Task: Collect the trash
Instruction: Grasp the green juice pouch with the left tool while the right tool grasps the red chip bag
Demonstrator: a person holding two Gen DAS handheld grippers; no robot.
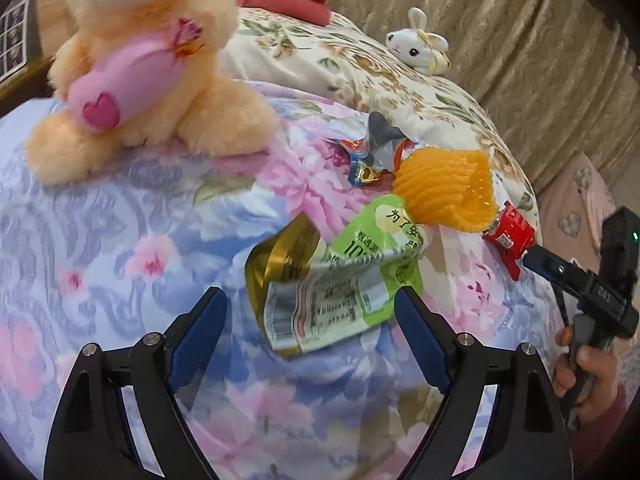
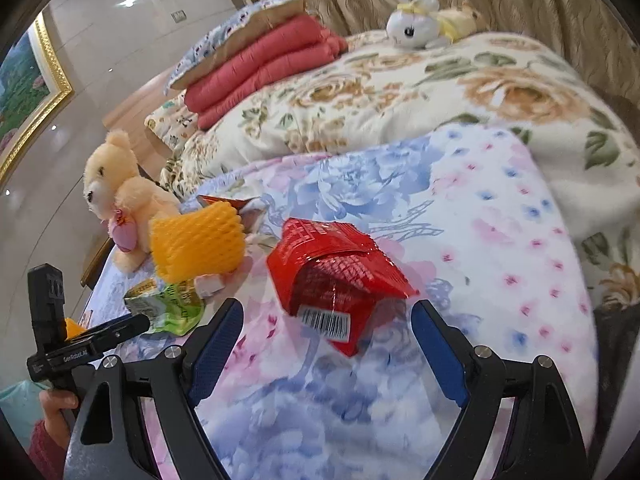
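Trash on the bed: green pouch (image 1: pixel 340 276) between the spread fingers of the left gripper (image 1: pixel 310 300); red packet (image 2: pixel 340 276) before the right gripper (image 2: pixel 328 312), likewise released, nothing held. Orange foam net (image 1: pixel 444 188) beside them. Teddy bear (image 1: pixel 148 68) near. Risk: soft quilt (image 1: pixel 120 240) pinched with crinkly wrappers, which may slip.

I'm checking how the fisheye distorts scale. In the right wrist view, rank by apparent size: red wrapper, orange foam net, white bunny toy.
1. red wrapper, though it lies nearest the camera
2. orange foam net
3. white bunny toy, farthest away, so real size is unsure
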